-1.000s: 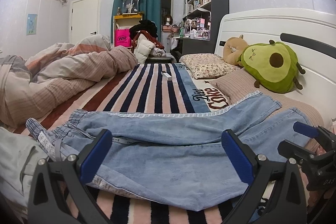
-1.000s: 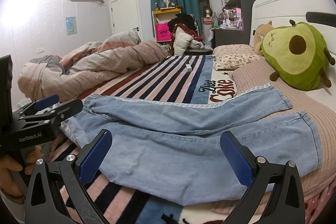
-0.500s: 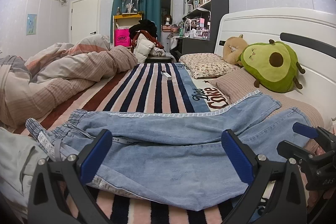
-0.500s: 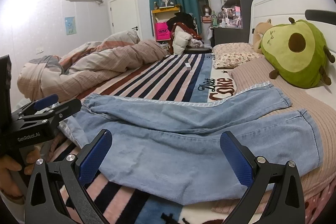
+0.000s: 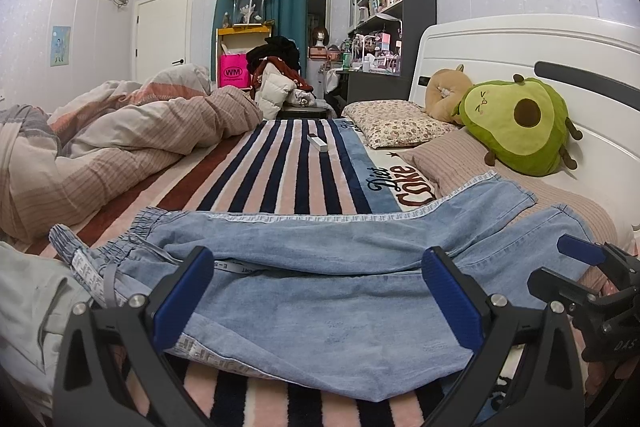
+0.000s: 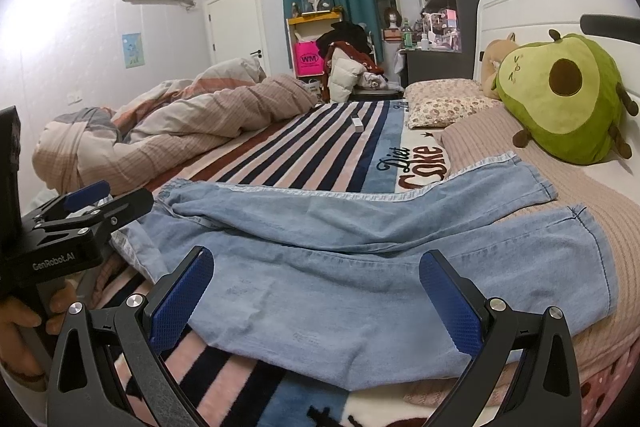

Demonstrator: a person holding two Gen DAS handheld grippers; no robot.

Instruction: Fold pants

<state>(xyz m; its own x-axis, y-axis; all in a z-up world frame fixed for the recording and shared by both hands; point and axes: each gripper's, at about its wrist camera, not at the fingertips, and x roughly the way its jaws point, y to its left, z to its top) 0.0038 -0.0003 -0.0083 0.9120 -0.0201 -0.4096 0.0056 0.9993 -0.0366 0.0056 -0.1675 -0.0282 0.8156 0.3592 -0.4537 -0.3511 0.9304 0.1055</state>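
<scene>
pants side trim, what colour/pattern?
The pants are light blue denim; the side trim is a pale grey-white band with a repeating letter-like print, clearest in the left wrist view.

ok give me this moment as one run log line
stage: pre-grasp | jeans: spread flat on striped blanket, unfolded | left gripper: open, near waistband side | right gripper: open, near leg side | contact: none

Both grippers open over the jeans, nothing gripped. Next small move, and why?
Probably lower the left gripper onto the waistband and close. The jeans lie flat on the striped blanket, legs apart, and both sets of jaws stand wide open; the right gripper hovers over the near leg.
</scene>
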